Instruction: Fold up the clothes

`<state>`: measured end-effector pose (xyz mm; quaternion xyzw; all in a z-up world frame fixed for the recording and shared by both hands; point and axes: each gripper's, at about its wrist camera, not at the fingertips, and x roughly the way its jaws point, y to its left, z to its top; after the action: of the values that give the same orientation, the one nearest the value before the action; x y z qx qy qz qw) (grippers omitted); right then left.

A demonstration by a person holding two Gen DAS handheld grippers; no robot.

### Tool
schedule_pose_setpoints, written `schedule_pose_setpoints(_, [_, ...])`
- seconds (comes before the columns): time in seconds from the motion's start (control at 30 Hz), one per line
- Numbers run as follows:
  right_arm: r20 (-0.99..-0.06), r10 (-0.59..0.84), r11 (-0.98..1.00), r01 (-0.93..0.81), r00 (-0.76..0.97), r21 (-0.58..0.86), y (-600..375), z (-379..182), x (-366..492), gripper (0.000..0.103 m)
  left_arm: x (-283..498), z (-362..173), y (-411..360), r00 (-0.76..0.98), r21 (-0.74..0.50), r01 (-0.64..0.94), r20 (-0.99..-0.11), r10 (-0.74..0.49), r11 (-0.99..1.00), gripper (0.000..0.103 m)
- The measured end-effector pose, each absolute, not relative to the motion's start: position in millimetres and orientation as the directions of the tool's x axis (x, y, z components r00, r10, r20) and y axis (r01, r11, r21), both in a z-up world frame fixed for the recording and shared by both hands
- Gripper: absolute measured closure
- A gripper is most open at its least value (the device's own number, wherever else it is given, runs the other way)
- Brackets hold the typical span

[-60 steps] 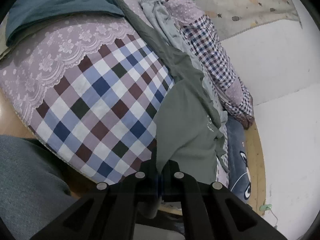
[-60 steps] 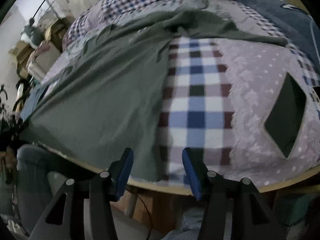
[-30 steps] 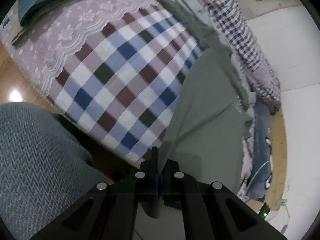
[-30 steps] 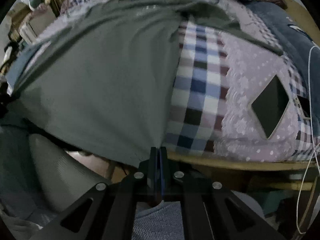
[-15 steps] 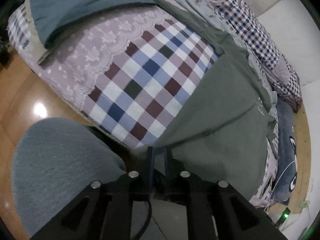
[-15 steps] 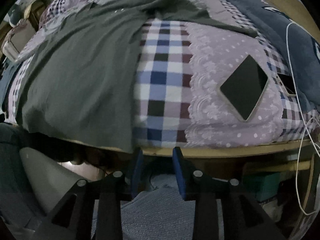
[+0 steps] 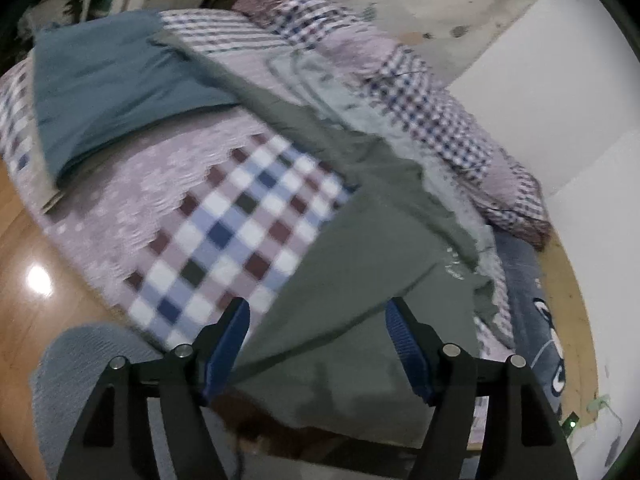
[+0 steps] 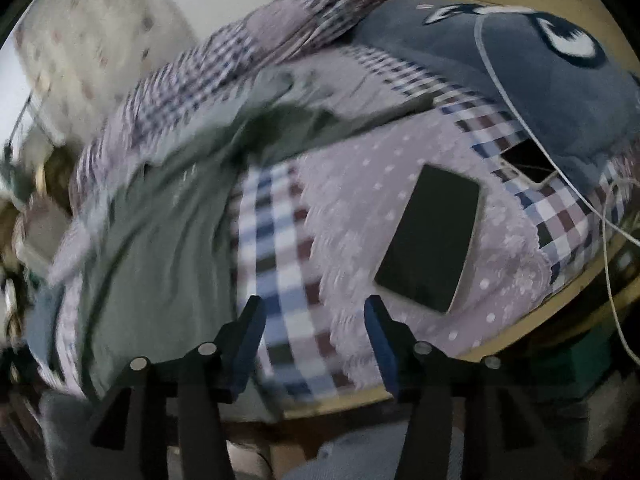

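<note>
Grippers both wide open now: left gripper (image 7: pixel 318 314) and right gripper (image 8: pixel 312 312) hold nothing, having released the shirt (image 7: pixel 360 248) onto the bed (image 7: pixel 224 216).

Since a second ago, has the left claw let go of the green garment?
Yes. The left claw was clamped on the green garment; now it is open above it, beside the checked bedspread.

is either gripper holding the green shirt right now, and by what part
Nothing is held. The left gripper and right gripper both stand open, and the grey-green cotton shirt lies loose on the checked bedspread.
</note>
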<state>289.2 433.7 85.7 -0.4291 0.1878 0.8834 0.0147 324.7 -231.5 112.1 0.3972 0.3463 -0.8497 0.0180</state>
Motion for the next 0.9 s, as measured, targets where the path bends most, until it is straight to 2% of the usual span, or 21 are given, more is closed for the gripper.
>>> schedule_pose_setpoints(0.07, [-0.749,-0.13,-0.92,-0.202,-0.649,0.335,442.0,91.1,278.0,0.043,316.0,116.1,-222.6,-0.702,-0.588,0.262,-0.66,0.267,-0.765,0.019])
schedule_pose_setpoints(0.3, [-0.73,-0.143,-0.923,-0.176,-0.669,0.342,438.8,101.3,218.6,0.037,258.9,124.1,-167.4,-0.7,-0.599,0.075,-0.601,0.386,-0.797,0.018])
schedule_pose_setpoints(0.53, [-0.746,-0.065,-0.959,-0.166,-0.662,0.23,450.2,104.2,151.2,0.033,204.6,122.9,-99.9,-0.659,-0.556,-0.077,-0.594,0.461,-0.827,0.018])
schedule_pose_setpoints(0.67, [-0.748,0.014,-0.922,-0.297,-0.664,0.247,503.1,98.6,124.8,0.027,180.8,115.0,-74.6,-0.647,-0.543,-0.146,-0.581,0.495,-0.827,0.018])
schedule_pose_setpoints(0.9, [-0.761,0.013,-0.801,-0.462,-0.649,0.38,588.6,63.5,75.9,0.026,148.9,89.2,-46.8,-0.623,-0.52,-0.218,-0.577,0.528,-0.826,0.018])
